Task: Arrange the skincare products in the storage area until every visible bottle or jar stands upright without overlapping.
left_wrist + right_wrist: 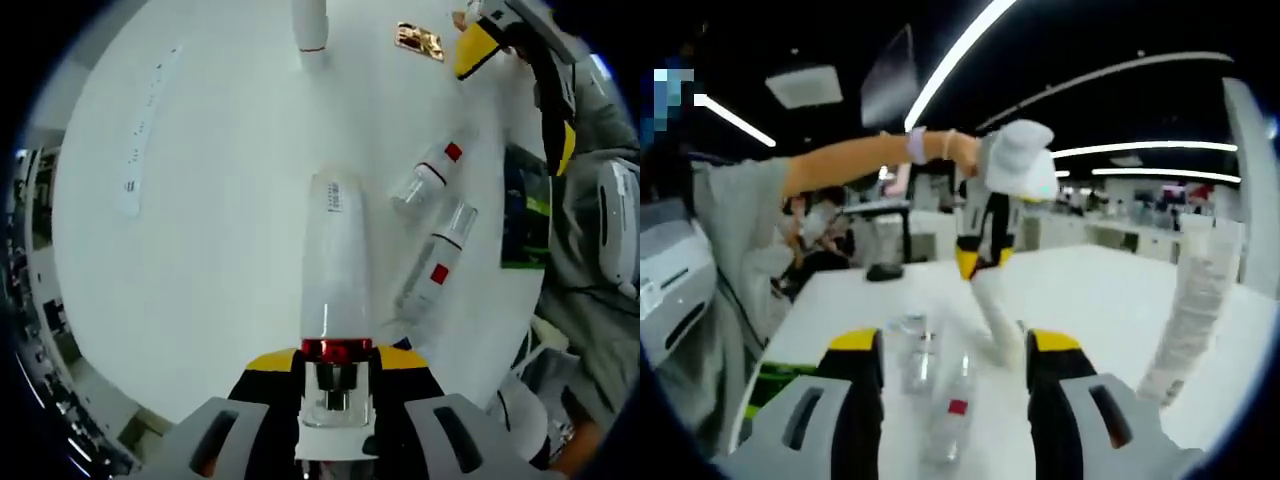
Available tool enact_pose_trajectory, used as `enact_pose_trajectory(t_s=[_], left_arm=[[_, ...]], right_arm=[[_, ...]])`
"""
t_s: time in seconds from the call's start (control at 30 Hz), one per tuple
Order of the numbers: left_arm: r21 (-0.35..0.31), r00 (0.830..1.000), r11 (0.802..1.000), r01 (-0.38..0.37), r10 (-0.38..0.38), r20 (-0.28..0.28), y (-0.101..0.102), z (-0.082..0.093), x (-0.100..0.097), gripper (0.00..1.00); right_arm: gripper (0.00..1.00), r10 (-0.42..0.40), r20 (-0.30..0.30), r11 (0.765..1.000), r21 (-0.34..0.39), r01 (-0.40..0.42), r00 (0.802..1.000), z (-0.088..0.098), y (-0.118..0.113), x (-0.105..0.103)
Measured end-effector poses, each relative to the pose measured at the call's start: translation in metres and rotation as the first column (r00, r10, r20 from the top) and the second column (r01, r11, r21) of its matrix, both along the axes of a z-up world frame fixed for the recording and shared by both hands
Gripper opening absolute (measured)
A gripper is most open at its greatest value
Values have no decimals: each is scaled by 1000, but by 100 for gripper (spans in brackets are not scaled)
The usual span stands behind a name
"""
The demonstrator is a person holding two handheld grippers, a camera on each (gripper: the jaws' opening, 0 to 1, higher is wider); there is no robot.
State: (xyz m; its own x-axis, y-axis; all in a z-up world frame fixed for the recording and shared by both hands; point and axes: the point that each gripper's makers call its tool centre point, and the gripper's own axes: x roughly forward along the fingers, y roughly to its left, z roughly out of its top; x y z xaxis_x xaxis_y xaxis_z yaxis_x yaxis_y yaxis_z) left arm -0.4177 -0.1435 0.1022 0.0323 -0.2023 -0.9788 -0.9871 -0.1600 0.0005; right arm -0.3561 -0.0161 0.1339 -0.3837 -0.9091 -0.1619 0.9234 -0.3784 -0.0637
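Your left tongs [337,375] clamped a tube [336,265] by its cap — you needed to stand it gently; right tongs [952,372] gaped over two lying bottles [948,415].

Left gripper view: the white table [200,260] is lit brightly and evenly from overhead and is close to overexposed. Shadows are faint and soft. Clear bottles are washed out against the surface, and their edges are hard to separate. Strong fisheye curvature is seen toward the periphery, where the room is compressed and smeared.

Right gripper view: the ceiling is dark and is crossed by long light strips [950,60], which are bent by the lens and blown out. The background is softly blurred. Near bottles are slightly out of focus.
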Motion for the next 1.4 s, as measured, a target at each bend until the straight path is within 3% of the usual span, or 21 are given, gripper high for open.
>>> enact_pose_trajectory(t_s=[0.2,0.43,0.6,0.7,0.8,1.1,1.27,1.4], left_arm=[[-38,999,999,34,-34,3,8,9,2,26],[-64,998,996,63,-63,-5,10,12,1,26],[-71,996,994,84,-85,-13,16,16,0,26],[-74,996,993,90,-92,-15,21,19,-1,26],[-71,995,992,100,-101,-16,24,22,-1,26],[-96,988,985,145,-149,-35,31,24,-2,26],[-93,989,987,131,-138,-63,36,27,-3,27],[-39,989,992,120,-123,-81,42,31,-8,28]], right_arm=[[60,40,11,999,29,-40,999,-2,-45,-34],[61,45,39,995,85,-48,998,-25,-88,-76],[54,75,82,990,115,-84,994,-37,-105,-78],[44,79,87,989,115,-89,993,-38,-108,-78],[35,75,54,989,120,-81,996,-38,-106,-81],[33,105,31,989,102,-108,994,-39,-105,-80],[32,115,22,988,97,-117,993,-38,-102,-79],[32,121,30,991,55,-123,992,-36,-99,-81]])
